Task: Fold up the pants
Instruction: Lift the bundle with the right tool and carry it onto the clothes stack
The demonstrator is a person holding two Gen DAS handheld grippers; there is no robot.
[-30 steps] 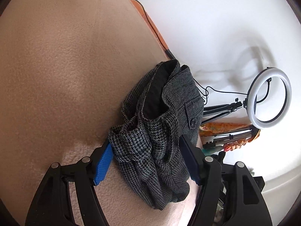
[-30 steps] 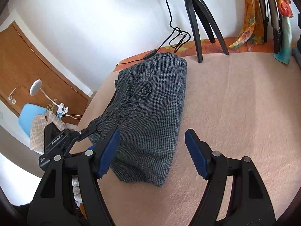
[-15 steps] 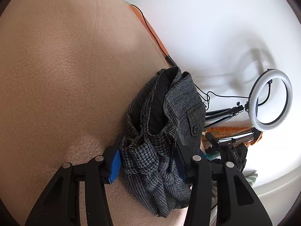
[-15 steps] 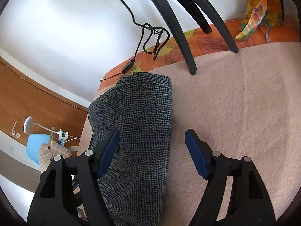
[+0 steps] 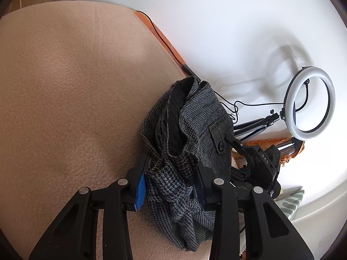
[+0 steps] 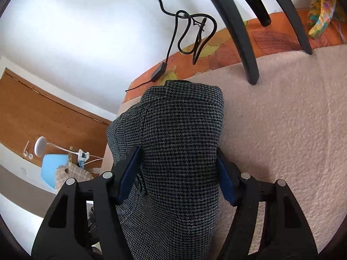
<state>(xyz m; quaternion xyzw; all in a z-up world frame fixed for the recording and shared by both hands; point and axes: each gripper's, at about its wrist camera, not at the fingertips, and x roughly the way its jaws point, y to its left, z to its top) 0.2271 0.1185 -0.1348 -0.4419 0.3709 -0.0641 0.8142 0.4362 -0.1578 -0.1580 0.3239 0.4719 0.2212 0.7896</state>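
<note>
The grey houndstooth pants (image 5: 195, 134) lie bunched and folded on a beige fleece blanket (image 5: 71, 91). My left gripper (image 5: 171, 184) is shut on a bunched edge of the pants, with the black waist lining showing above it. In the right wrist view the pants (image 6: 177, 134) fill the space between my fingers. My right gripper (image 6: 180, 177) has its blue pads (image 6: 130, 173) pressed against both sides of the folded fabric. The right gripper's body also shows in the left wrist view (image 5: 258, 160).
A ring light (image 5: 310, 104) on a tripod stands by the white wall. Tripod legs (image 6: 245, 43) and a black cable (image 6: 190, 34) rest near the orange patterned bed edge (image 6: 227, 54). A wooden door (image 6: 43, 119) and blue chair (image 6: 52, 169) are at the left.
Both grippers closed in on the pants. The left one narrowed and gripped the bunched edge. The right one moved forward over the pants and closed from wide open onto the fold.
</note>
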